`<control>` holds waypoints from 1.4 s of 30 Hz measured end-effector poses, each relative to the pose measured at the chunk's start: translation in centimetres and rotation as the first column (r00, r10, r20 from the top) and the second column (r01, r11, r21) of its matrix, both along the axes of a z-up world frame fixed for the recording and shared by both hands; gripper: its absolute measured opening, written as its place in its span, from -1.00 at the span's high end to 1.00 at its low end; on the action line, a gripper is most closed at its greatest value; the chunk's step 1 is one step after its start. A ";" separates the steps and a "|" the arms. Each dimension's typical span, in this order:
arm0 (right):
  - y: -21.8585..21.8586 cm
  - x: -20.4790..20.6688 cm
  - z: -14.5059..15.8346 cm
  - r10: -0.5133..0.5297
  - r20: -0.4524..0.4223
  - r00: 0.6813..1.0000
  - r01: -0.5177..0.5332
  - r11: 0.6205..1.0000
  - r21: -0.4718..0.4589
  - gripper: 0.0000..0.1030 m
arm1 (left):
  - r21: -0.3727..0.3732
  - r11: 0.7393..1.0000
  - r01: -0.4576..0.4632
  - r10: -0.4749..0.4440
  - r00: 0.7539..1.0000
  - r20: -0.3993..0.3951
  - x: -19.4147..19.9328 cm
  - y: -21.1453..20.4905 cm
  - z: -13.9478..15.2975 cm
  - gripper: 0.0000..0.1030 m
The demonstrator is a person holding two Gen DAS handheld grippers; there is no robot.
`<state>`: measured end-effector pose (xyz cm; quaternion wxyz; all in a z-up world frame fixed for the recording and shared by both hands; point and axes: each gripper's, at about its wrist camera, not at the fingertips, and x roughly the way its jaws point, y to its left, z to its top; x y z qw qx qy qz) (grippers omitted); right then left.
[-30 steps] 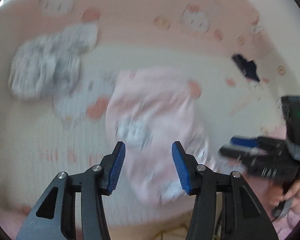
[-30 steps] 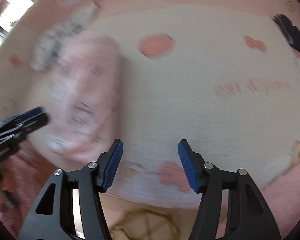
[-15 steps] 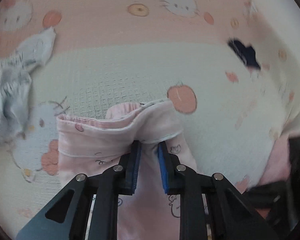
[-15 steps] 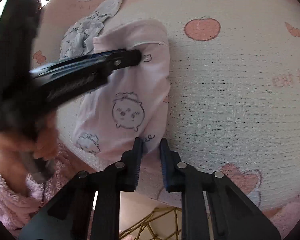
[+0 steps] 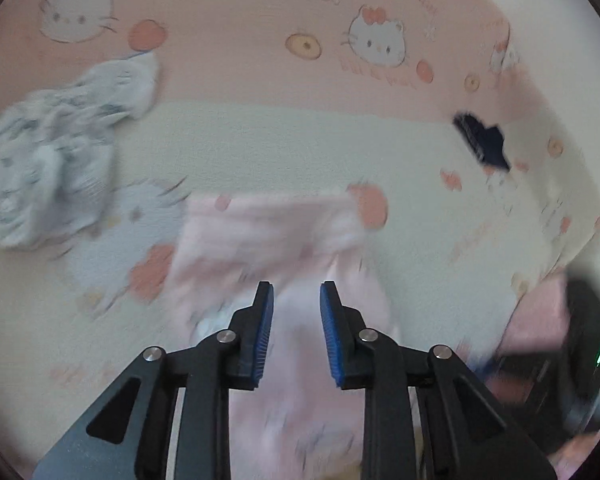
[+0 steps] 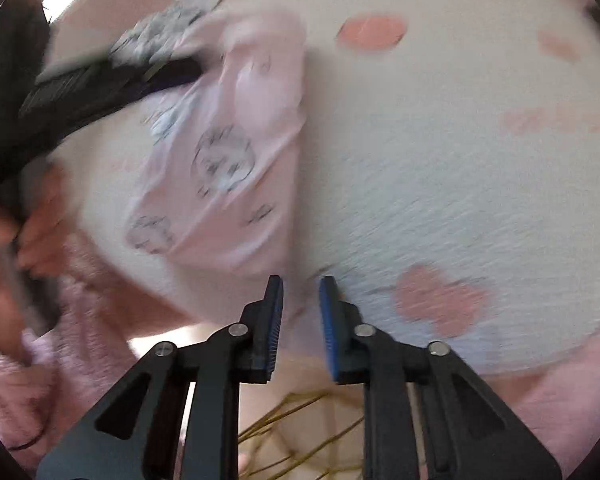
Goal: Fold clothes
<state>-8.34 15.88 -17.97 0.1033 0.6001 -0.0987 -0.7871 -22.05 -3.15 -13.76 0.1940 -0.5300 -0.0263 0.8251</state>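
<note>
Pink garment [image 5: 268,232] lies beyond parted left tongs [image 5: 296,300] and right tongs [image 6: 301,292]; writing unreadable.

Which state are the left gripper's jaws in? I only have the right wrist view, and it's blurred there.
Observer: The left gripper is open; the pink garment lies beneath the gap, not pinched.
Operator: Anything else beyond it?
Observer: A small dark navy item lies far right on the blanket, apart from the pink garment.
Operator: And on the left?
Observer: A grey-printed garment sits crumpled there, apart from the pink one.
</note>
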 end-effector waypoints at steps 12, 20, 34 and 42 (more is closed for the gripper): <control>1.0 -1.0 -0.5 -0.083 0.012 0.997 0.083 0.996 -0.043 0.30 | -0.160 0.955 -0.251 0.267 0.959 0.090 4.8 -4.3 -2.8 0.19; 1.4 1.5 0.7 0.005 0.002 1.000 -0.005 0.990 -0.138 0.12 | 0.125 0.963 -0.240 0.204 0.948 0.243 7.6 -5.3 -3.8 0.19; -1.7 2.2 0.1 0.102 -0.054 0.993 -0.101 0.995 0.016 0.23 | 0.317 0.842 -0.436 0.286 0.860 0.423 10.4 -5.7 -6.1 0.14; -4.3 -0.4 -0.6 0.106 -0.052 0.993 -0.108 0.994 -0.033 0.55 | 0.467 0.674 -0.572 0.340 0.802 0.492 11.4 -7.4 -8.0 0.02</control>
